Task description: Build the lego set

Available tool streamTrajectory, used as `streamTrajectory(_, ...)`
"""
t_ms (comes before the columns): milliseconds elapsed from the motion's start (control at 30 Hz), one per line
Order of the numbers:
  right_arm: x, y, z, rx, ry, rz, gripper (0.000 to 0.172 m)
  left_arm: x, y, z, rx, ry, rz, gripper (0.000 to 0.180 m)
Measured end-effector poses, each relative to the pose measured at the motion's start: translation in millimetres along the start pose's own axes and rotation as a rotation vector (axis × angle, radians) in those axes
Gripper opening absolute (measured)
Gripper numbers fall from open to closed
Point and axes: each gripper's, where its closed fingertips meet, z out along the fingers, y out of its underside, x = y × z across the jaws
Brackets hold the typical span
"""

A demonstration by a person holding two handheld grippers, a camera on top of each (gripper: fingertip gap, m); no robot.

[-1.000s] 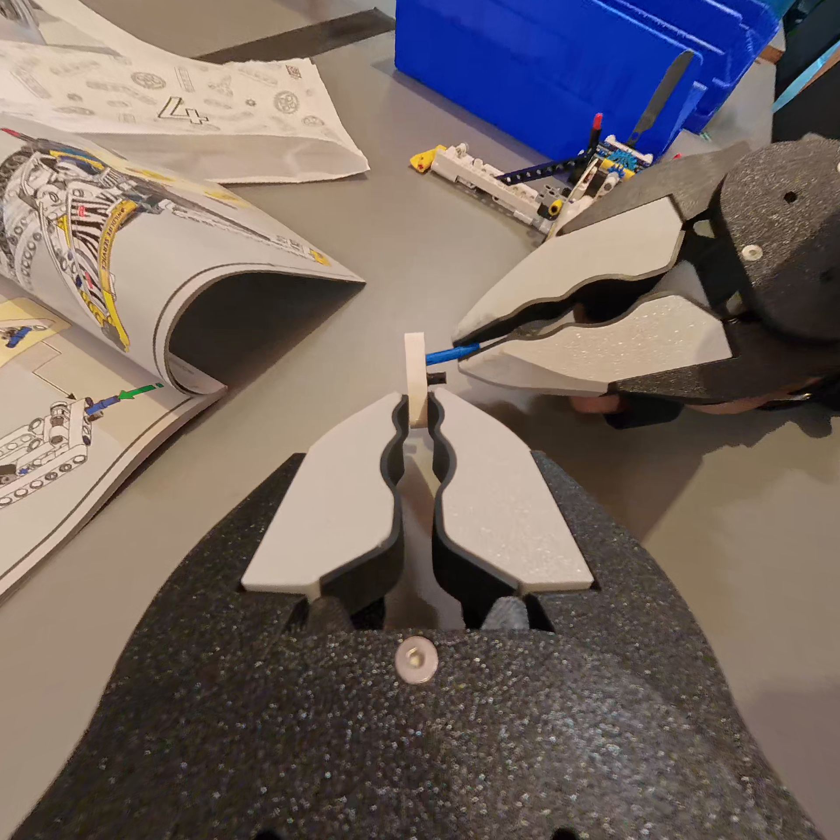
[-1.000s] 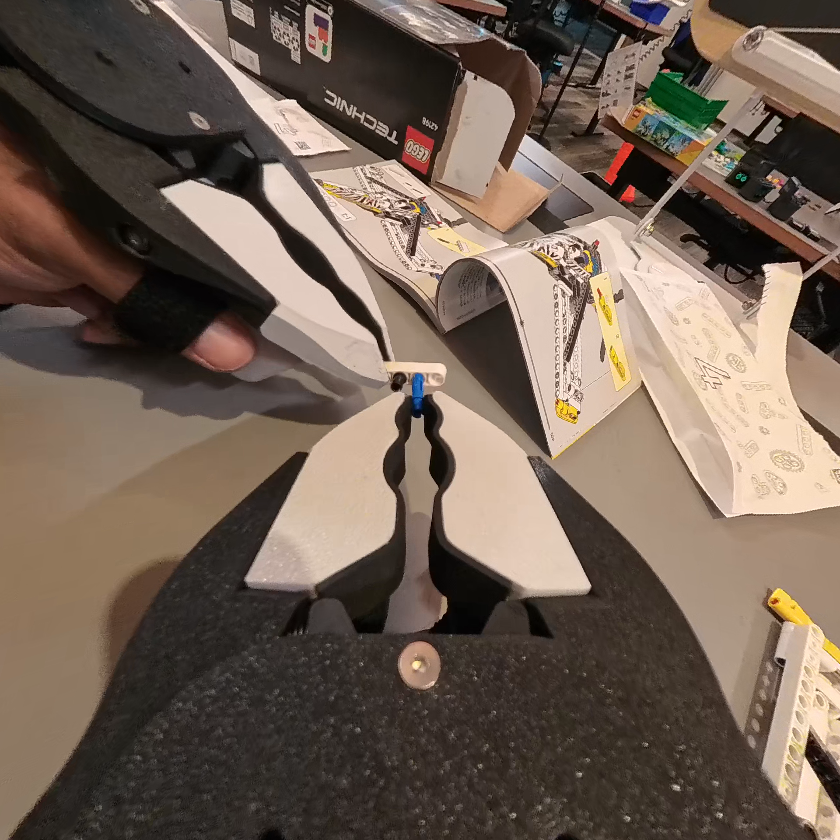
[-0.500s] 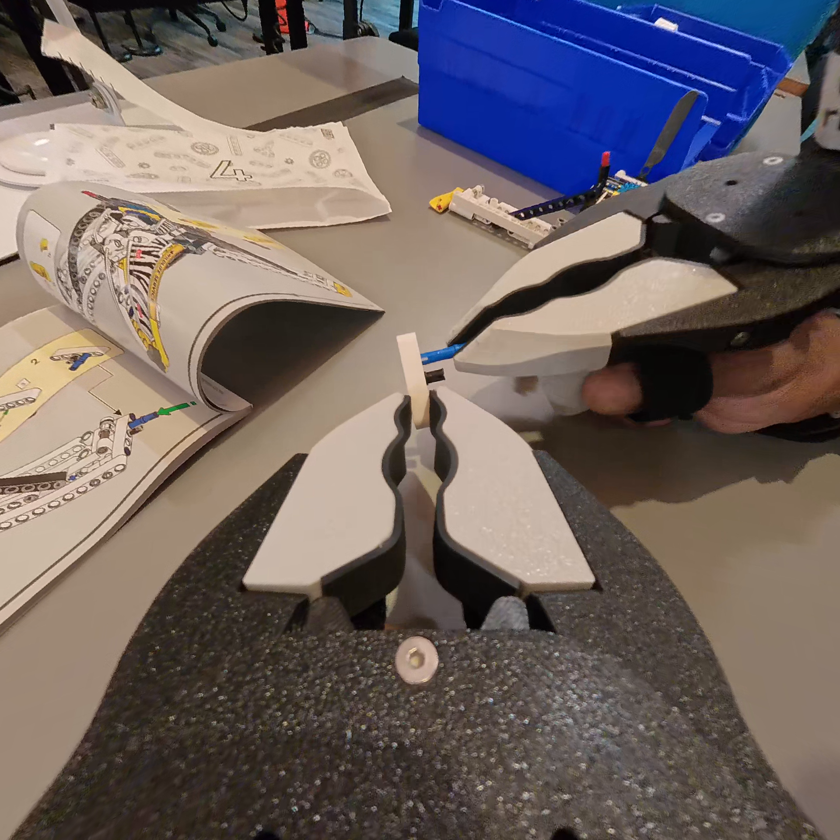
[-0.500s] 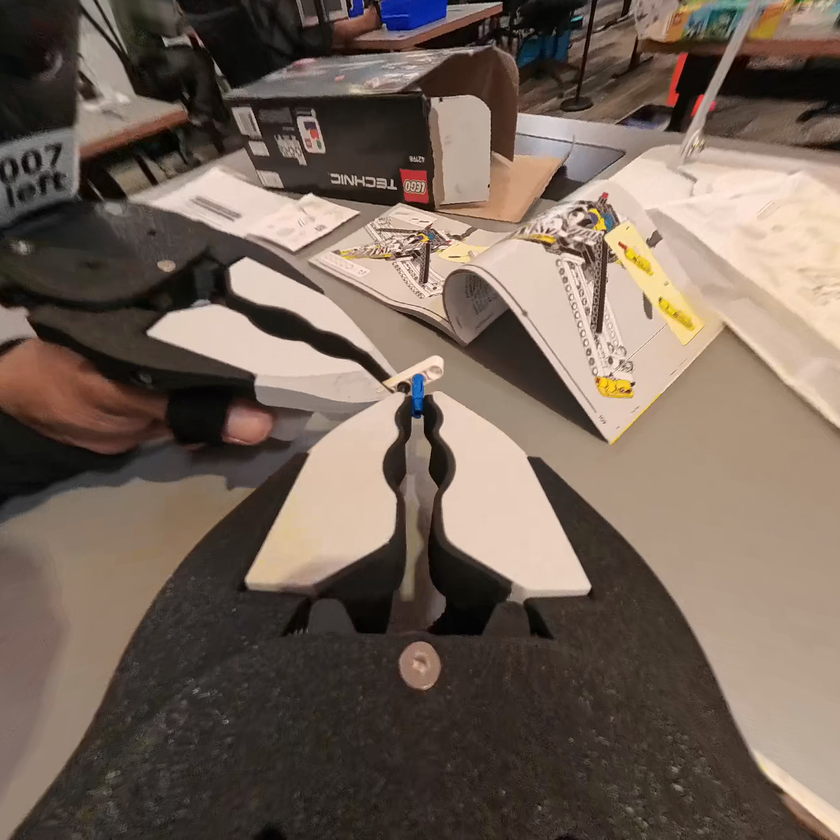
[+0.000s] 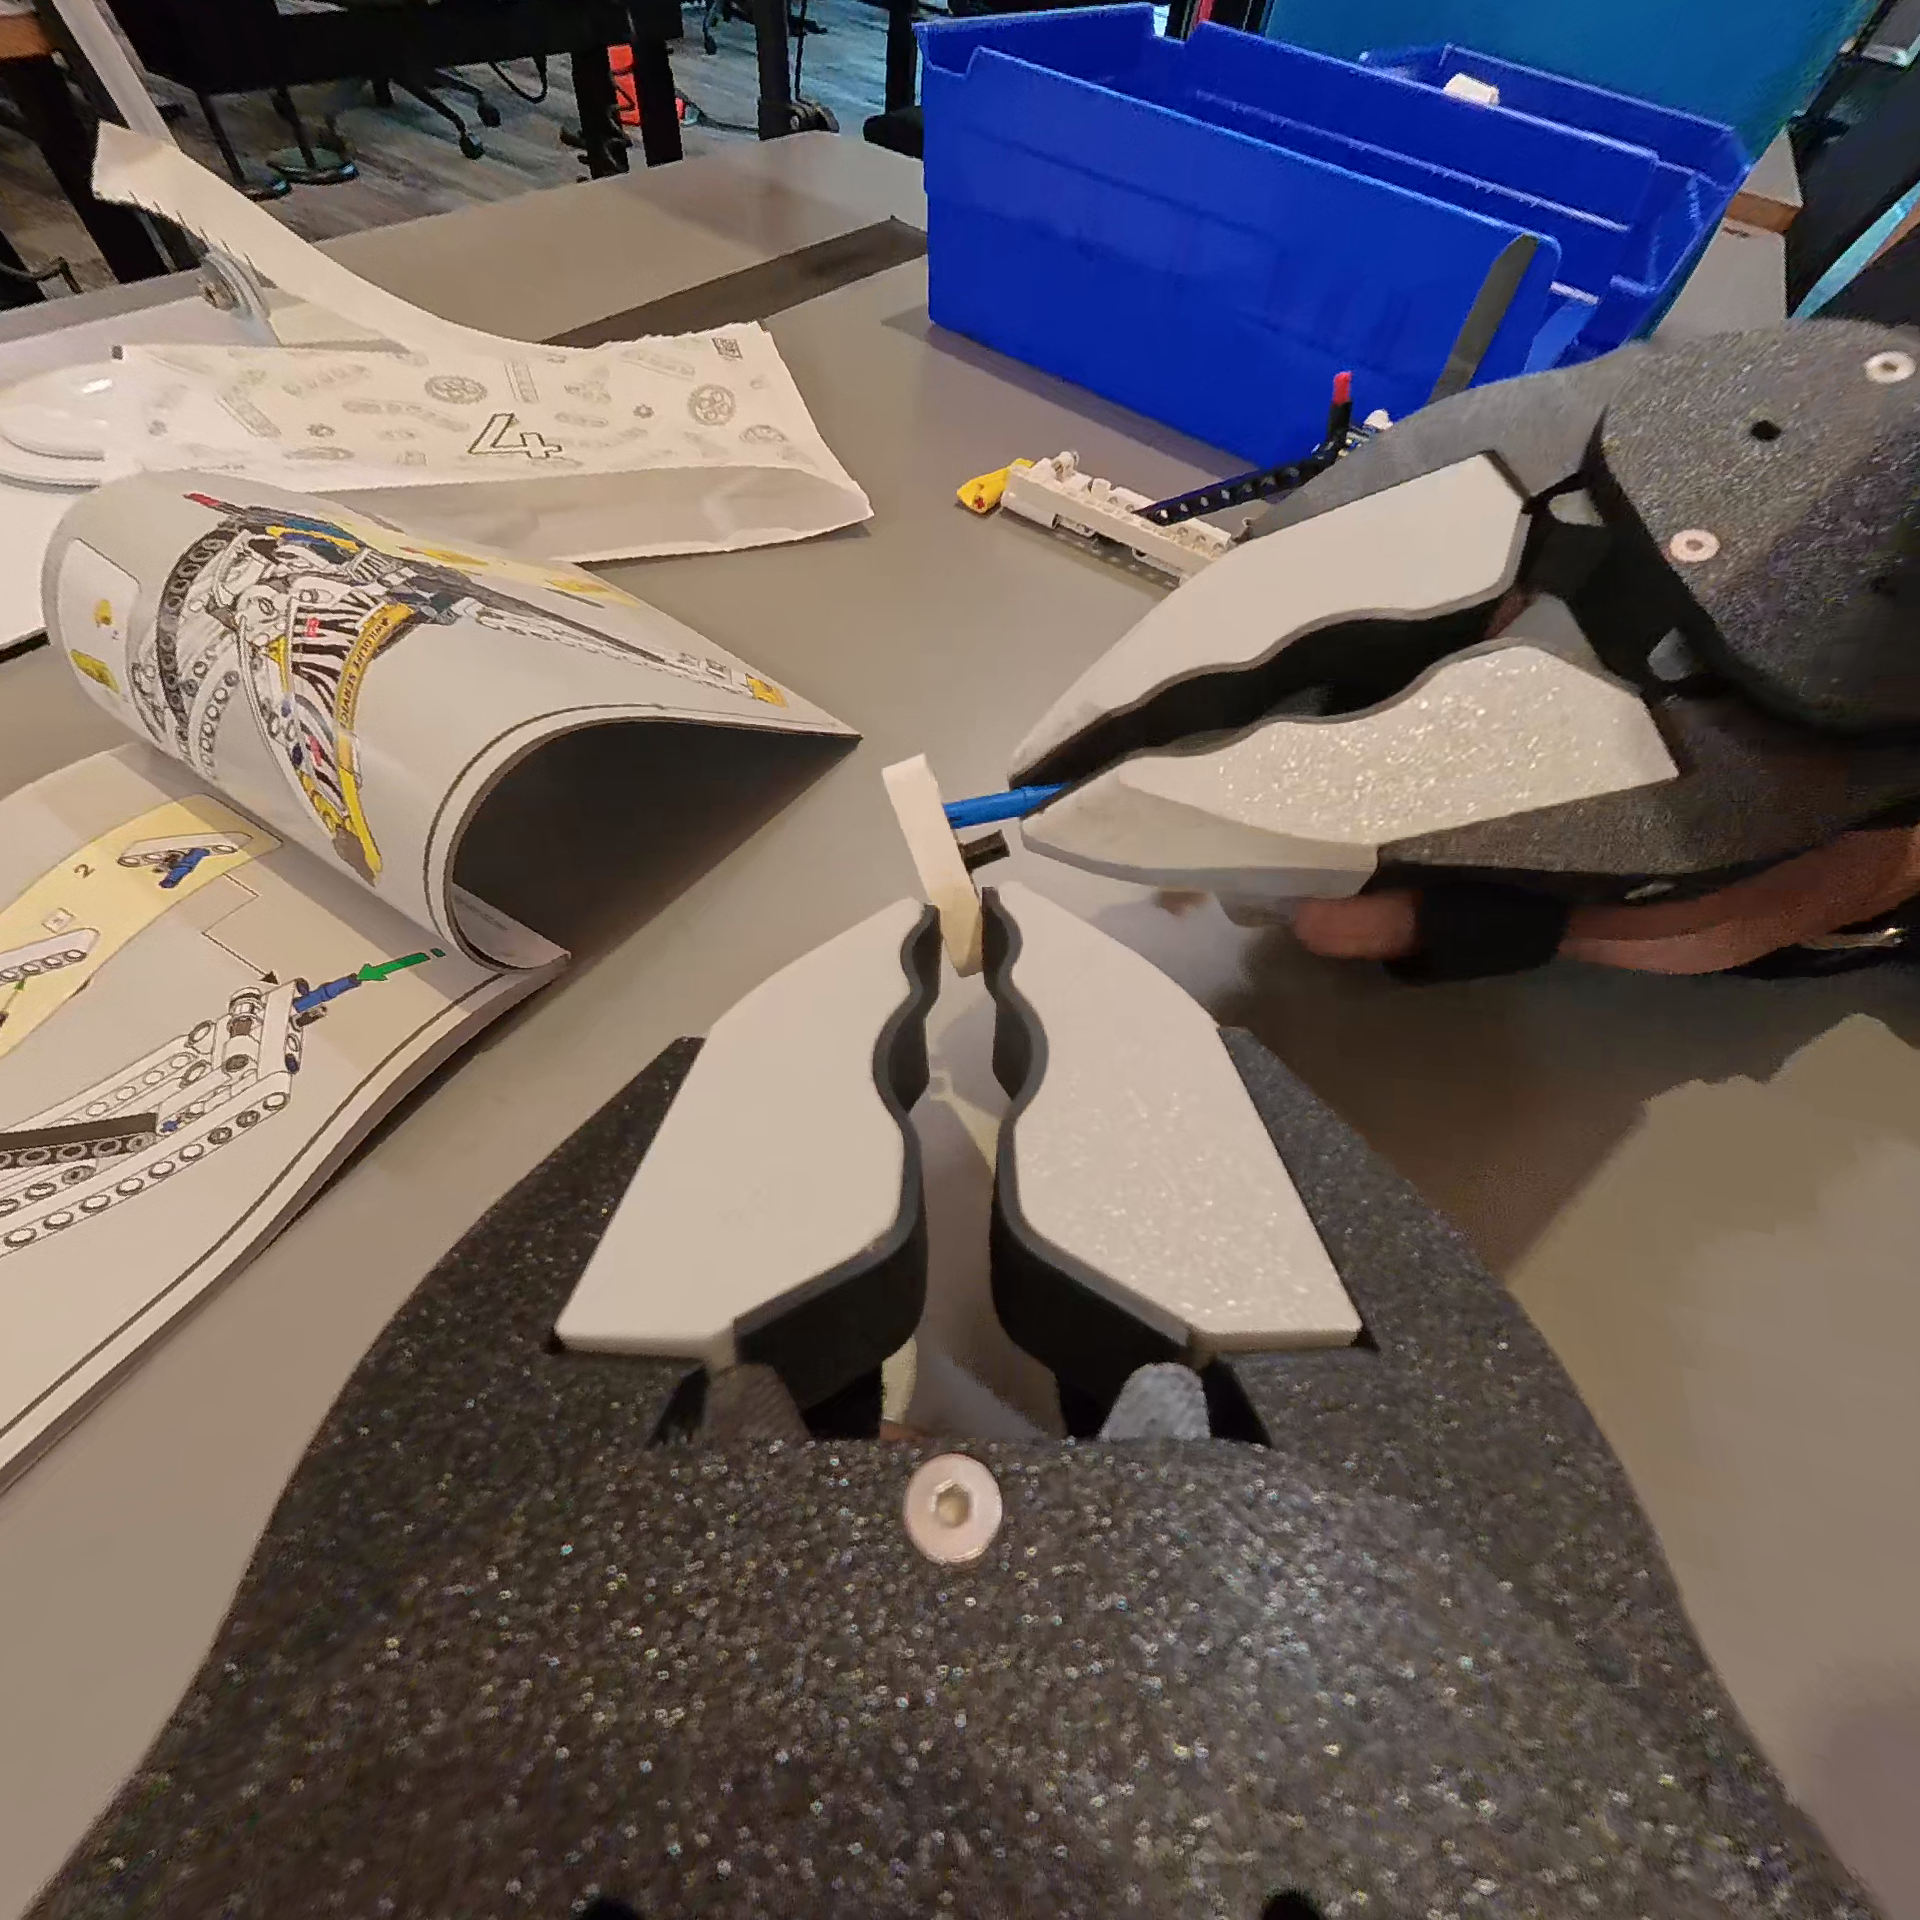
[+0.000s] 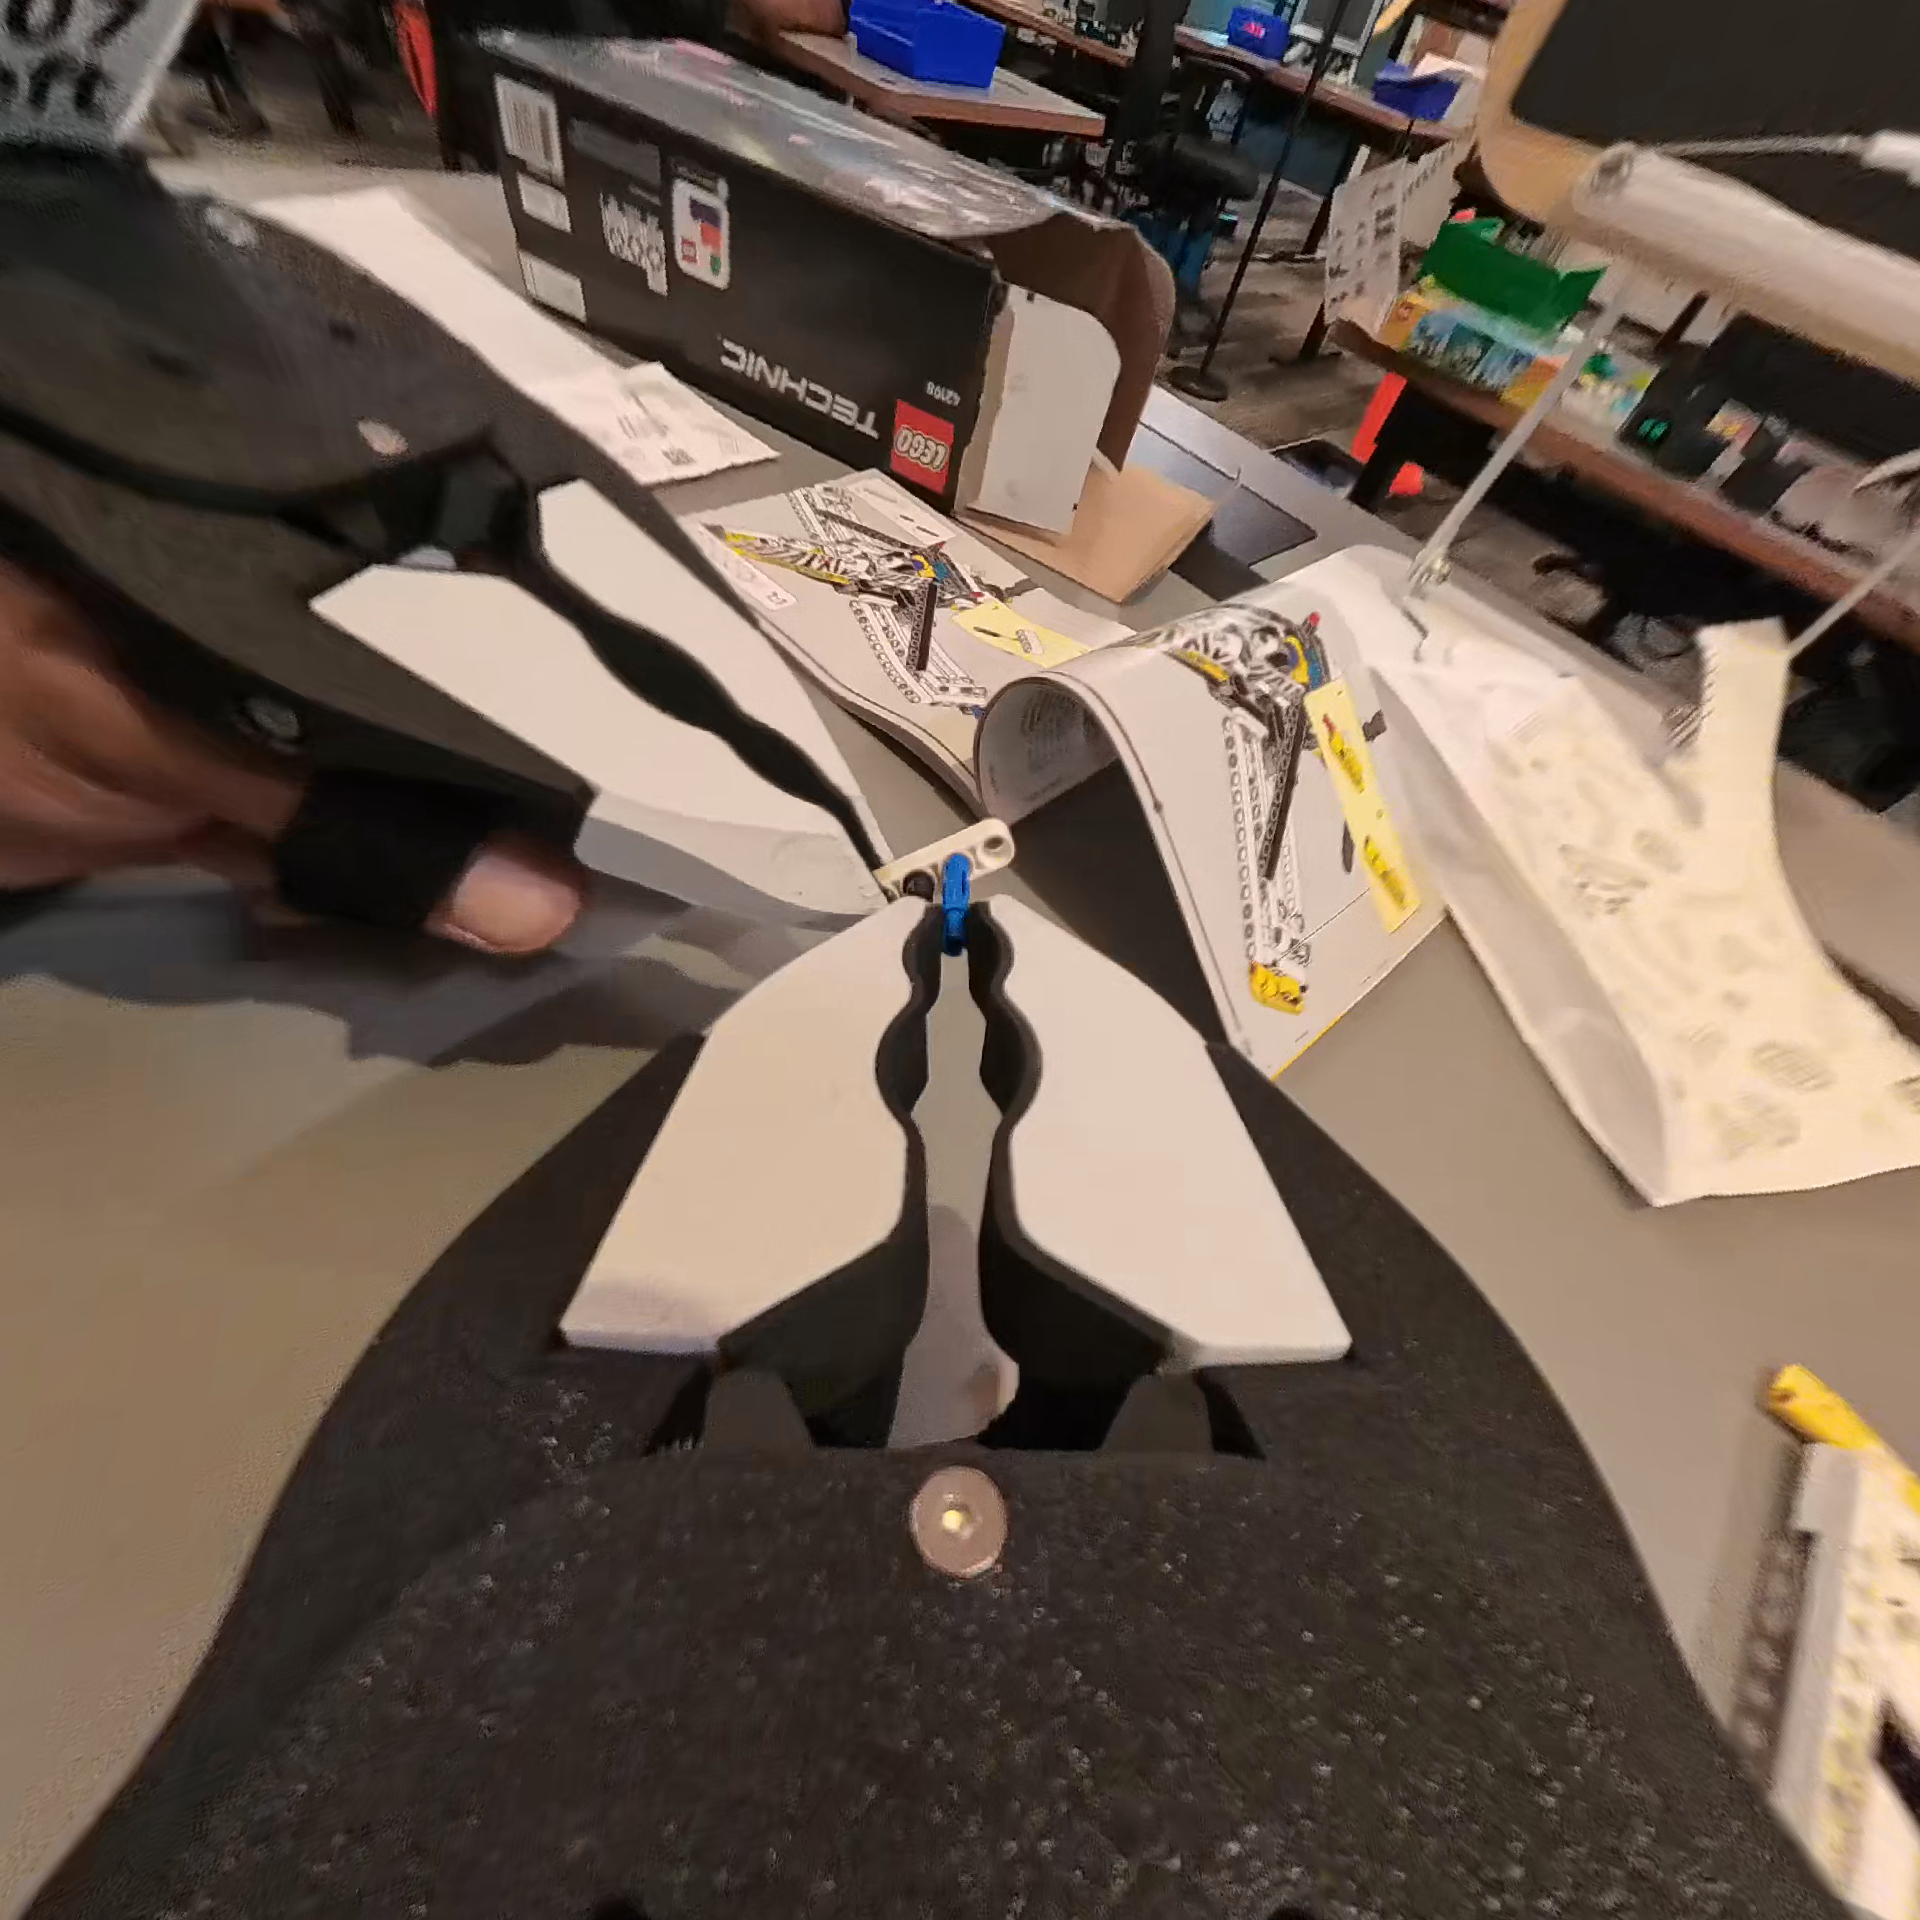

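two grippers meet tip to tip. our left gripper (image 5: pixel 954 935) pinches the white beam (image 5: pixel 928 854) steady; our right gripper (image 6: pixel 951 920), at 2 o'clock, clamps the blue pin (image 6: pixel 953 902) seated in its middle hole.

Open instruction booklet (image 5: pixel 343 727), printed paper bag (image 5: pixel 499 436), blue bins (image 5: pixel 1299 239), black box (image 6: pixel 748 291), grey table (image 5: pixel 1662 1299)

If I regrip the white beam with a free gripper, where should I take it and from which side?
Take the white beam at its far, free end, where one hole stands empty, pads on its two flat faces, coming from the booklet side. The left gripper pinches the other end, and the blue pin in the right gripper and a black pin occupy the near face.
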Motion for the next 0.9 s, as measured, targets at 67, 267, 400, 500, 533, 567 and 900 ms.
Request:
streamTrajectory(67, -0.4, 0.0, 1.0, -0.008, 0.014, -0.066, 0.004, -0.6, 0.5, -0.2, -0.003, -0.007, 0.020, 0.007)
streamTrajectory(267, 0.0, 6.8, 3.1, -0.034, -0.148, 0.272, 0.004, -5.1, 2.7, -0.2, -0.022, -0.071, 0.175, 0.007)
streamTrajectory(400, 0.4, 7.0, 1.6, -0.016, -0.270, 0.587, 0.004, -3.9, 2.1, 0.2, -0.009, -0.075, 0.229, 0.007)
streamTrajectory(500, 0.5, 5.1, -0.3, 0.010, -0.296, 0.688, 0.004, -2.2, 0.5, 0.0, 0.009, -0.054, 0.213, 0.007)
streamTrajectory(533, 0.6, 4.3, -0.7, 0.016, -0.280, 0.650, 0.004, -1.7, 0.0, -0.2, 0.013, -0.042, 0.188, 0.007)
streamTrajectory(567, 0.6, 3.2, -1.1, 0.021, -0.257, 0.590, 0.004, -1.3, -0.7, -0.5, 0.019, -0.028, 0.159, 0.007)
streamTrajectory(900, -2.1, -5.3, -2.1, 0.031, -0.130, 0.283, 0.004, 0.6, -2.1, -1.9, 0.020, -0.019, 0.161, 0.007)
